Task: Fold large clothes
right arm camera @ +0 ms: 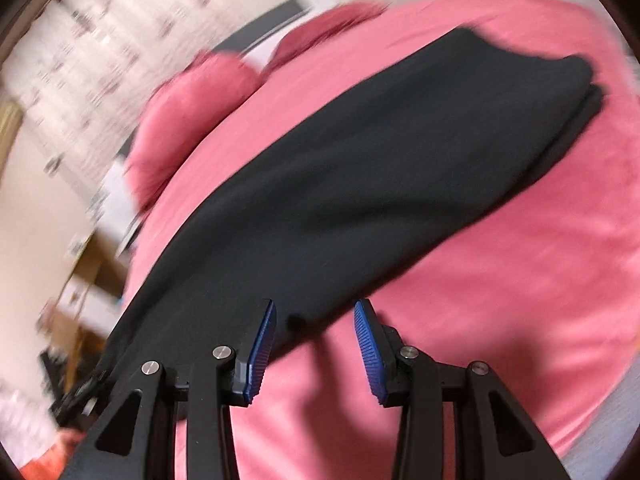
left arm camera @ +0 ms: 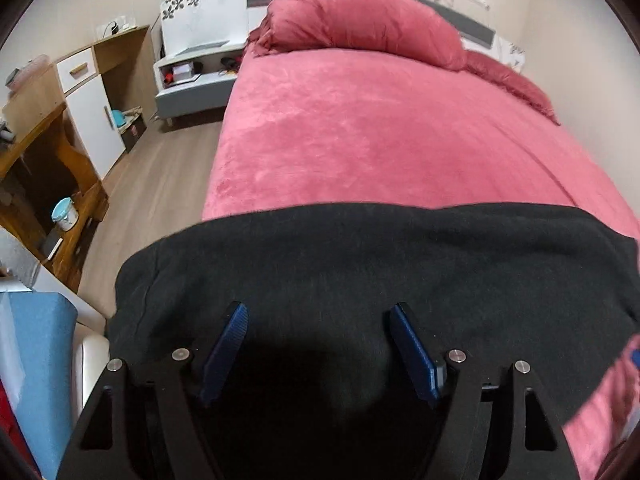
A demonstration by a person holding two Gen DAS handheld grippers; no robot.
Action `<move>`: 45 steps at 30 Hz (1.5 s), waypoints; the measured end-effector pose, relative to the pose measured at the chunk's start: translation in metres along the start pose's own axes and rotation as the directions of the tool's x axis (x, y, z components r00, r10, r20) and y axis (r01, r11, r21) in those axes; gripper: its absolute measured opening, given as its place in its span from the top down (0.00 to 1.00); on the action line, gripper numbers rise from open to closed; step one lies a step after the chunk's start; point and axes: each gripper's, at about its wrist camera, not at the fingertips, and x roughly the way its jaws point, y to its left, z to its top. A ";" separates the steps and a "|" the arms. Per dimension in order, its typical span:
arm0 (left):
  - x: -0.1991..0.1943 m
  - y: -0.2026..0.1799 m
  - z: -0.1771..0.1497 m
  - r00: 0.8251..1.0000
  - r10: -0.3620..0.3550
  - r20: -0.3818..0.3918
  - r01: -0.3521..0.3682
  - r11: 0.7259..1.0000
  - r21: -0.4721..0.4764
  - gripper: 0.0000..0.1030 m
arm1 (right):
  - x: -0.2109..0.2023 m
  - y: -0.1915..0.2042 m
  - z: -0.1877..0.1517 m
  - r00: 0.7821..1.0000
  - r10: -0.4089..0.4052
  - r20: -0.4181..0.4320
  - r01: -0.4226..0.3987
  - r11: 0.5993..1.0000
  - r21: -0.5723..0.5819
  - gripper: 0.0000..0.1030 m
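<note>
A black garment [left arm camera: 360, 264] lies spread over the near end of a bed with a pink plush cover [left arm camera: 360, 128]. My left gripper [left arm camera: 319, 308] hovers over the garment with its blue pads wide apart and nothing pinched between them. In the blurred right wrist view the same garment [right arm camera: 360, 160] shows as a long folded band running diagonally across the pink cover [right arm camera: 500, 280]. My right gripper [right arm camera: 316, 306] is open at the band's near edge. Its left finger is over the black cloth and its right finger over pink cover, and neither presses on fabric.
A pink pillow [left arm camera: 360, 20] rests at the head of the bed. Left of the bed are a wooden floor [left arm camera: 152, 184], a white nightstand [left arm camera: 192, 76] and a wooden cabinet with white doors [left arm camera: 88, 100]. A blue sheet-like thing [left arm camera: 36, 360] stands at the near left.
</note>
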 end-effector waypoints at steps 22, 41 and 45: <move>0.021 0.036 -0.009 0.998 -0.033 -0.059 0.038 0.996 0.083 0.19 | 0.096 0.129 -0.018 0.881 0.304 -0.364 -0.373 0.918 -0.136 0.49; -0.014 0.041 -0.041 1.000 -0.012 0.013 0.012 0.999 0.042 0.19 | 0.148 0.210 -0.015 0.801 0.245 -0.546 -0.494 0.786 -0.372 0.45; -0.018 0.043 -0.046 0.999 -0.006 0.045 0.005 1.000 0.022 0.18 | 0.144 0.229 -0.069 0.766 0.190 -0.615 -0.568 0.649 -0.507 0.38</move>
